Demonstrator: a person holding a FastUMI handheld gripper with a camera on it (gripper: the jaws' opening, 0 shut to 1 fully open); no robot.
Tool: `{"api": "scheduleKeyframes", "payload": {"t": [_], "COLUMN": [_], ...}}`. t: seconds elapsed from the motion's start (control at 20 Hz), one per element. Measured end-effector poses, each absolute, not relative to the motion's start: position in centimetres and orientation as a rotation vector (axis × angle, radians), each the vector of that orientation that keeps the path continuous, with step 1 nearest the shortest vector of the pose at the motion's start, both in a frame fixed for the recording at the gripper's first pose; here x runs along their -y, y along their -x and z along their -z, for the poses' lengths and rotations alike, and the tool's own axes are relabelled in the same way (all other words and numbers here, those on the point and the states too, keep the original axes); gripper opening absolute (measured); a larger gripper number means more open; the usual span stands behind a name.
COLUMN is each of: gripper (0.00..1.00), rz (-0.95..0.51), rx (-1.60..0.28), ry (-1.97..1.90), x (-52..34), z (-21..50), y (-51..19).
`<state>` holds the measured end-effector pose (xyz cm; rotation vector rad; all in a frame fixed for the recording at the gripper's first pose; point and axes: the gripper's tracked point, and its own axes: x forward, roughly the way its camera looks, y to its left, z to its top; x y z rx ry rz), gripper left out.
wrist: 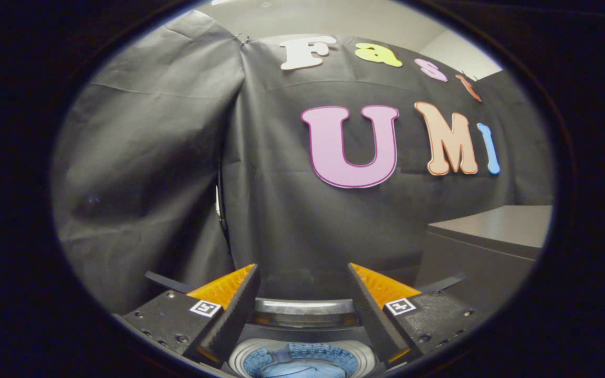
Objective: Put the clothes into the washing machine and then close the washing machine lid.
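Both spread fingers (229,310) of tool (302,278) above washing machine (302,359)

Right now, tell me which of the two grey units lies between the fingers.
The washing machine, its open tub showing between the open gripper fingers. The grey cabinet stands apart, beyond them by the cloth wall.

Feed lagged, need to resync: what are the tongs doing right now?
Tongs: open, holding nothing, above the washer drum.
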<state>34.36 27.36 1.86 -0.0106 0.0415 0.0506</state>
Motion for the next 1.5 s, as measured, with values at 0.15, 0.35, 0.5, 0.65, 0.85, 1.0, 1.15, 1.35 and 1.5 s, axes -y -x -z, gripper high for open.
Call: {"api": "scheduleKeyframes", "payload": {"t": [0.15, 0.35, 0.5, 0.65, 0.85, 1.0, 1.15, 1.35, 1.5], "gripper": [0.98, 0.98, 0.98, 0.98, 0.98, 0.99, 0.99, 0.98, 0.99], "rz": [-0.065, -0.054, -0.053, -0.052, -0.055, -0.067, -0.076, -0.076, -0.102], "rx": [-0.095, -0.111, -0.115, -0.112, -0.114, -0.127, -0.127, -0.132, -0.119], "ry": [-0.01, 0.02, 0.022, 0.008, 0.026, 0.038, 0.042, -0.009, -0.025], "x": [-27.7, -27.1, -26.8, -26.5, -25.9, -25.7, -25.5, -25.1, -25.3], "z": [1.1, 3.5, 3.8, 3.4, 2.9, 2.6, 1.8, 0.8, -0.2], "y": [-33.1, -31.6, -30.8, -29.5, -27.2, -25.0, -22.4, -18.8, -15.9]}}
